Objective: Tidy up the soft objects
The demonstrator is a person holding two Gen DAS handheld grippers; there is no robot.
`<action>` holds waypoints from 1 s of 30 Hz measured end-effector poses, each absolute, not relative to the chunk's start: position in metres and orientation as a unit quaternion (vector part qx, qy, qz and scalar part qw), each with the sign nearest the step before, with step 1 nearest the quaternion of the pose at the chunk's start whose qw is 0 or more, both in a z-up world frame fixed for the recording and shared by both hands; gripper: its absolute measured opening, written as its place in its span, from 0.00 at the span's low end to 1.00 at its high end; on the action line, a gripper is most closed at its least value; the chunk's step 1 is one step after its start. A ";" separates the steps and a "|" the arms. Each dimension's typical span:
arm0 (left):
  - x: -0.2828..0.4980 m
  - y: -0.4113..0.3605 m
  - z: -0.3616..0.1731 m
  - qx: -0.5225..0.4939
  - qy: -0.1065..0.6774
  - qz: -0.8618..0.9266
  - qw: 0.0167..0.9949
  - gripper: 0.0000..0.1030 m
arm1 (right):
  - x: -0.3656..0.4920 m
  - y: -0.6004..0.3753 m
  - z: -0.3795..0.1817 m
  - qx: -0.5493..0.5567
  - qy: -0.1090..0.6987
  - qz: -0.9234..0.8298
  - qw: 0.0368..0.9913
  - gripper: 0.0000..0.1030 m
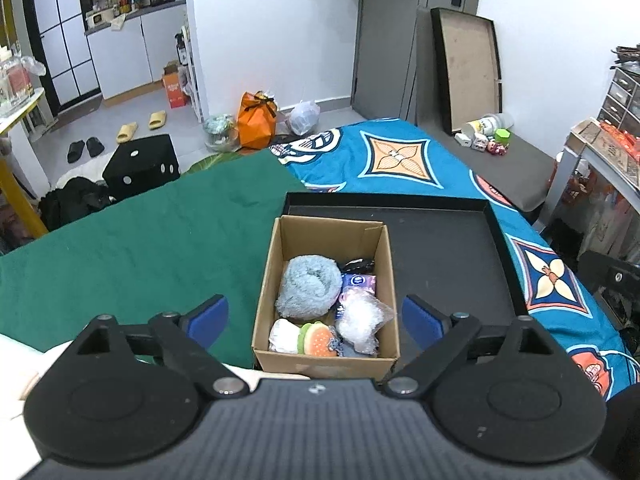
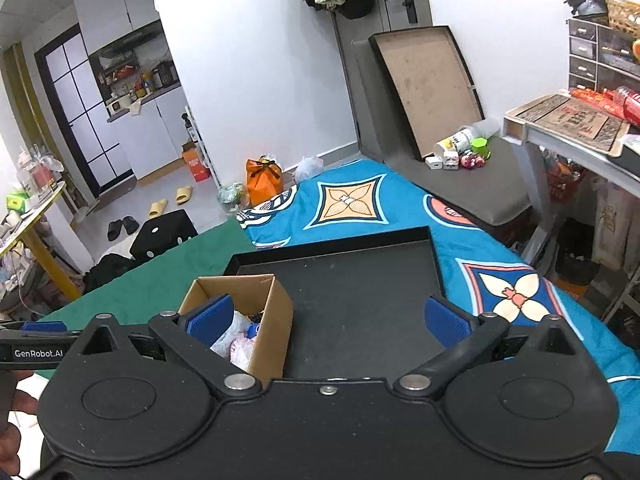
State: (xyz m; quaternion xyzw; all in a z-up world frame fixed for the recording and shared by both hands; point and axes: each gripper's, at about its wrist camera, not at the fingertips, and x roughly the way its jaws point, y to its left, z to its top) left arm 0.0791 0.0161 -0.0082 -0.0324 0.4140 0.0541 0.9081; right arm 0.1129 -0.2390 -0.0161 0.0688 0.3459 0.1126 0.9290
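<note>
The soft things sit together inside a small cardboard box (image 1: 326, 292): a rolled blue fluffy towel (image 1: 308, 288), a burger-shaped sponge (image 1: 319, 339), a white cloth (image 1: 283, 334) beside it, a wad of clear bubble wrap (image 1: 362, 320), a purple tissue pack (image 1: 359, 282) and a dark item at the far corner that is too small to identify. They are packed side by side and fill the box floor, which suggests the gathering is largely done.

The box stands in the near left corner of a shallow black tray (image 1: 452, 248), the rest of which is bare. In my judgement the box is kept there so the tray's floor stays free as a working area.

The left gripper (image 1: 316, 316) hangs above the box with its blue pads spread wide to either side of it, nothing between them and nothing gripped. The right gripper (image 2: 328, 316) is likewise fully spread and empty, held over the tray with the box (image 2: 256, 320) behind its left pad.

The tray rests on a patterned blue blanket (image 1: 400, 160), which meets a green cloth (image 1: 140, 240) to the left. No loose soft item is visible on either.
</note>
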 end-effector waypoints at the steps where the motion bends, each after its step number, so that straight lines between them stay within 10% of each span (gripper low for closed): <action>1: 0.077 0.014 -0.007 -0.032 0.413 0.054 0.908 0.91 | 0.111 -0.241 -0.014 0.070 0.345 0.111 0.930 1.00; 30: -0.018 0.003 0.052 -0.020 0.345 0.048 0.937 0.96 | 0.034 -0.272 0.032 0.062 0.318 0.108 0.940 1.00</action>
